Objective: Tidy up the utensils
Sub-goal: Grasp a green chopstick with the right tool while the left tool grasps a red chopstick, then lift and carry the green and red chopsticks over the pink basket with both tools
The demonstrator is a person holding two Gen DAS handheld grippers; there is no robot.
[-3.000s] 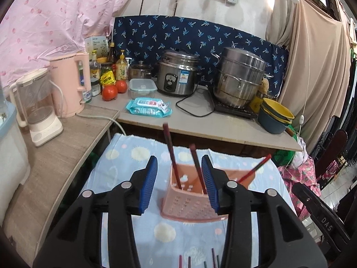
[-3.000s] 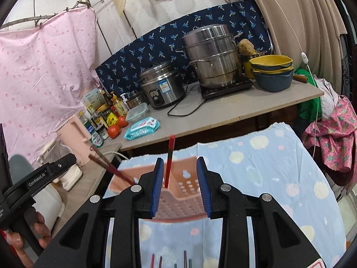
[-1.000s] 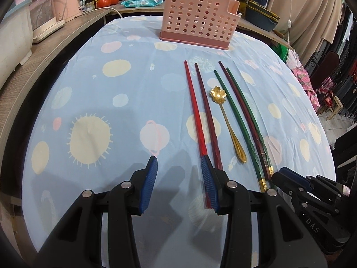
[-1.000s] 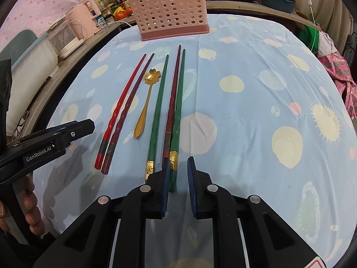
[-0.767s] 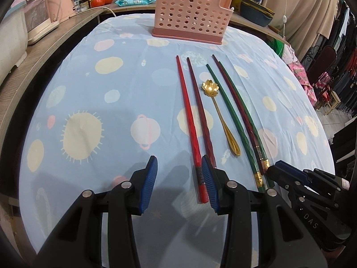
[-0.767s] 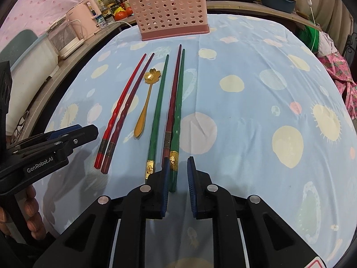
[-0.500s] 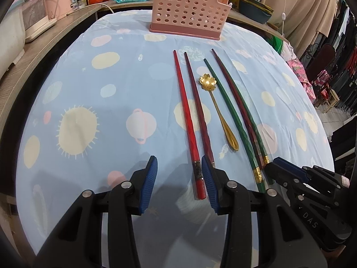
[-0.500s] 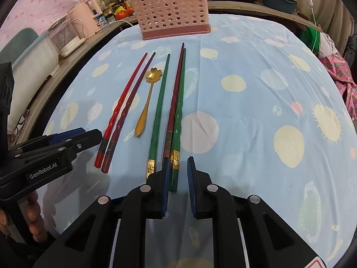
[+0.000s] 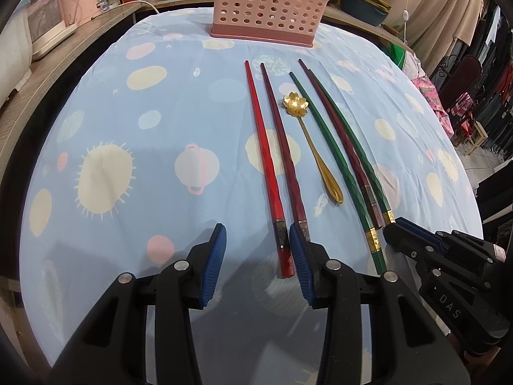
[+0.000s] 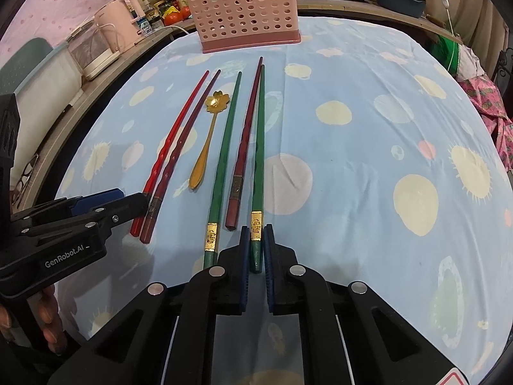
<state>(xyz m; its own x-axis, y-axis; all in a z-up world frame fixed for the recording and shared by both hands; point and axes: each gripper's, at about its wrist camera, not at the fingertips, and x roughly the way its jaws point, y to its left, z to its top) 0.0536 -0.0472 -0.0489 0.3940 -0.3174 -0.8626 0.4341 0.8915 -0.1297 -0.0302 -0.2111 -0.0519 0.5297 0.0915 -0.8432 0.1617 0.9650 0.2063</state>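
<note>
Closing the right gripper narrowly around the rightmost green chopstick, seemingly gripping; spreading the left gripper wide. Leaving five chopsticks and the gold spoon lying short of the pink caddy.

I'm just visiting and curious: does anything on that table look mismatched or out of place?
Slightly. One dark red chopstick lies between the two green chopsticks, apart from the red pair left of the gold spoon. Nothing looks spilled or broken.
</note>
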